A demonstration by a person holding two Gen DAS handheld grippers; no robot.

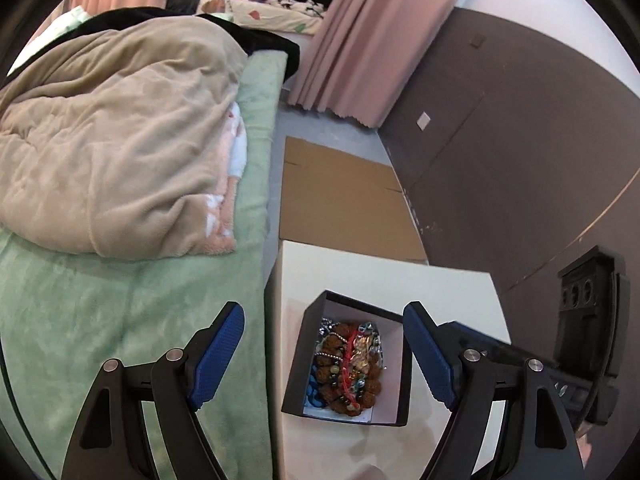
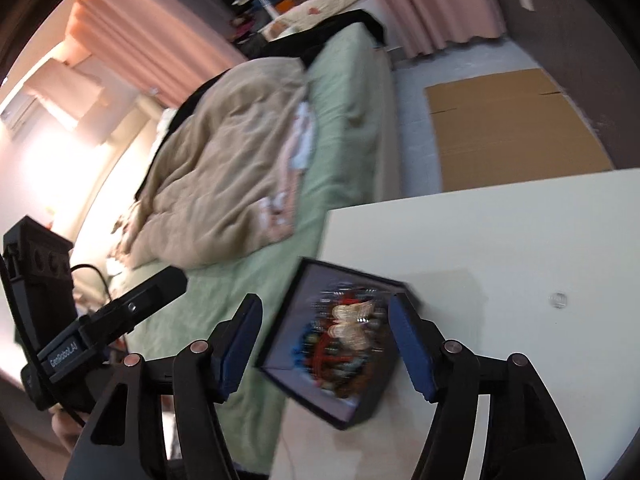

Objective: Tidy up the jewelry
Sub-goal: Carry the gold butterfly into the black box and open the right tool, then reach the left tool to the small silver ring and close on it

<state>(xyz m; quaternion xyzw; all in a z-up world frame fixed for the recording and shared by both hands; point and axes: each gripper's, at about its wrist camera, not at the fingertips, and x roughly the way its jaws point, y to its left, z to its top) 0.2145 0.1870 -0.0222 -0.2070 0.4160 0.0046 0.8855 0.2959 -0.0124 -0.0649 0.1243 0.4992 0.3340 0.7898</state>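
Observation:
A black open box (image 1: 297,376) with a white inside stands on a white table (image 1: 384,280) and holds a heap of jewelry (image 1: 349,364): brown bead bracelets, a red cord, silver chains. My left gripper (image 1: 324,356) is open and empty, hovering above the box. The right wrist view is blurred; it shows the box (image 2: 280,340), the jewelry (image 2: 344,340) with a pale butterfly piece on top, and the table (image 2: 520,240). My right gripper (image 2: 324,344) is open and empty above the box. A small clear ring (image 2: 558,299) lies on the table right of the box.
A bed with a green sheet (image 1: 120,320) and a beige blanket (image 1: 120,128) lies left of the table. Flat cardboard (image 1: 344,200) lies on the floor beyond the table. A dark brown wall (image 1: 520,140) stands to the right, pink curtains (image 1: 360,40) behind.

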